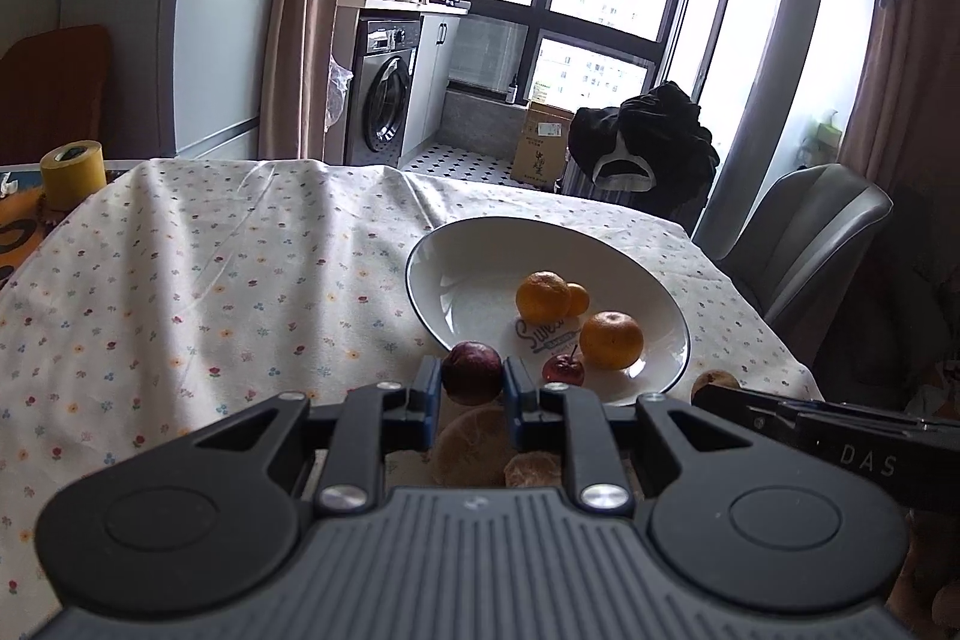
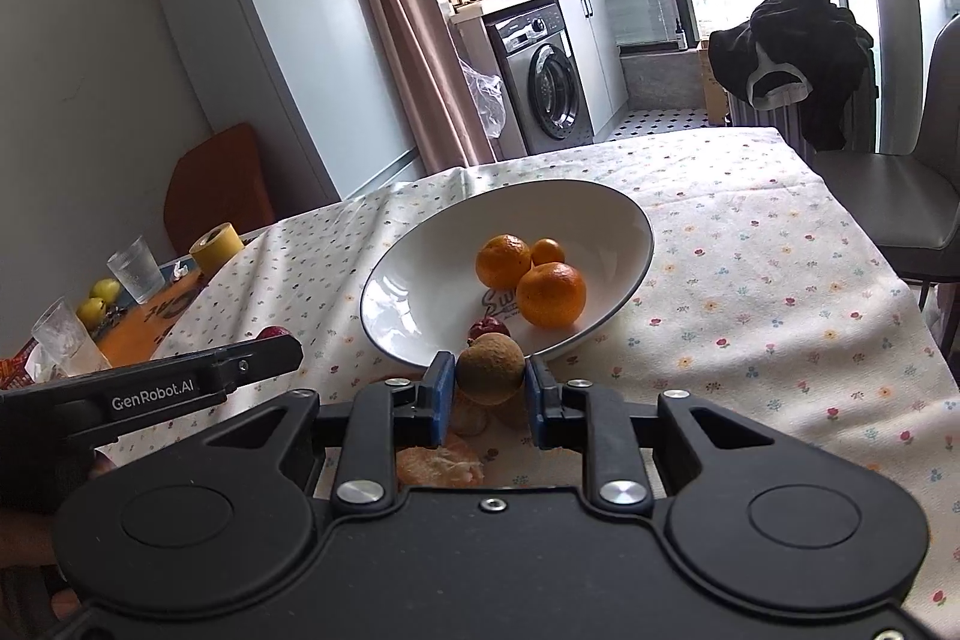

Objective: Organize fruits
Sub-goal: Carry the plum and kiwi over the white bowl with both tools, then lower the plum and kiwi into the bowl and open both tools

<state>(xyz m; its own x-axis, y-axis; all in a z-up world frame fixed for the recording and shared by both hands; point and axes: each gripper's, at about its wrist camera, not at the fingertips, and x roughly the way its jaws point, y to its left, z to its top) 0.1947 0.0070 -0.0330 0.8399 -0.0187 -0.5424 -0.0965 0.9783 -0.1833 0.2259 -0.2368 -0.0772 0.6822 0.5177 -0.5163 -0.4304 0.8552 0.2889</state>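
1. The left hand-held gripper (image 1: 472,381) is closed on a small round dark red fruit (image 1: 471,365), which sits between its blue pads above the worktop.
2. The right hand-held gripper (image 2: 489,383) is closed on a small round brown fruit with a rough skin (image 2: 490,367), pressed between its blue pads.
3. Both held fruits are just in front of the near rim of the wide white ceramic bowl with a dark edge (image 2: 414,244), not inside it.
4. In the bowl lie two big orange mandarins (image 2: 551,294), one small orange mandarin (image 2: 548,251) behind them, and a small red fruit with a stem (image 1: 563,369) near the front rim.
5. The bowl stands on the worktop covered by a cream cloth with small flowers (image 1: 198,280).
6. Under the two grippers, on the cloth, some pieces of orange peel (image 2: 438,466) are visible.
7. At the left far corner of the worktop stands a yellow roll of tape (image 1: 73,173), and near it, in the right wrist view, two clear glasses (image 2: 135,268) and two yellow-green fruits (image 2: 105,290).
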